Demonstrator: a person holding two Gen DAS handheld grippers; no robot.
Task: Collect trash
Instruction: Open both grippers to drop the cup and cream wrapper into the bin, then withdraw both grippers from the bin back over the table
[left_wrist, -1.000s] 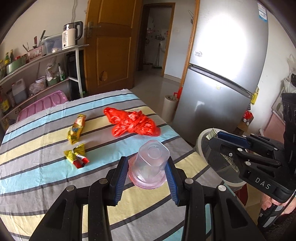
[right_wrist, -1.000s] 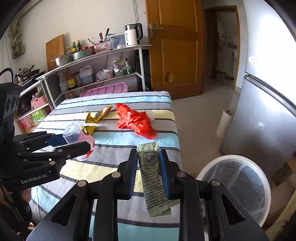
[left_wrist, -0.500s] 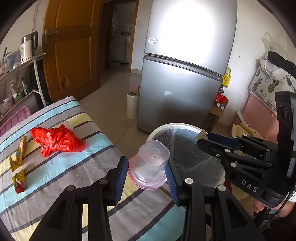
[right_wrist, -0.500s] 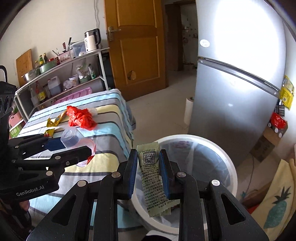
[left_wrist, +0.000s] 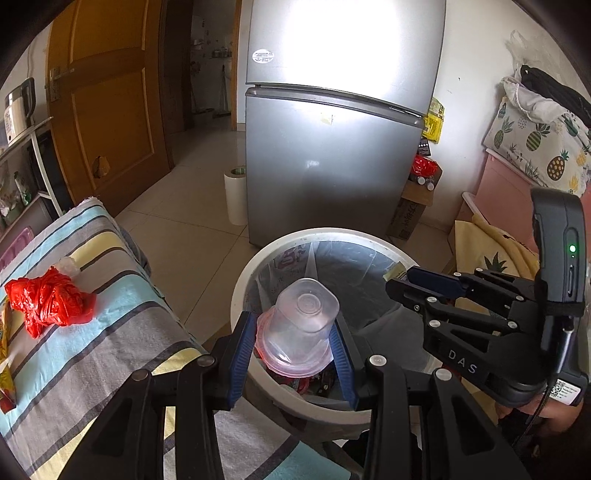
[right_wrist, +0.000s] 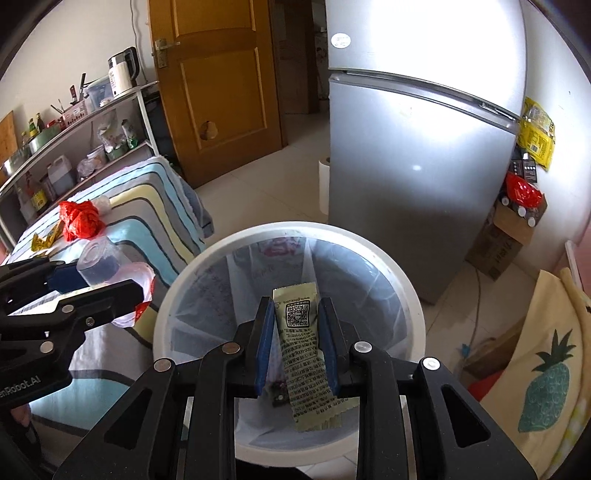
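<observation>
**Both tools over the bin**

The left tool (left_wrist: 293, 341) is clamped on the clear plastic cup (left_wrist: 301, 326), above the white bin (left_wrist: 258, 273). The right tool (right_wrist: 297, 339) holds the green sachet (right_wrist: 304, 354) above the bin opening; its jaws are opening. The red bag (left_wrist: 46, 301) lies on the striped worktop (left_wrist: 122, 347).
</observation>
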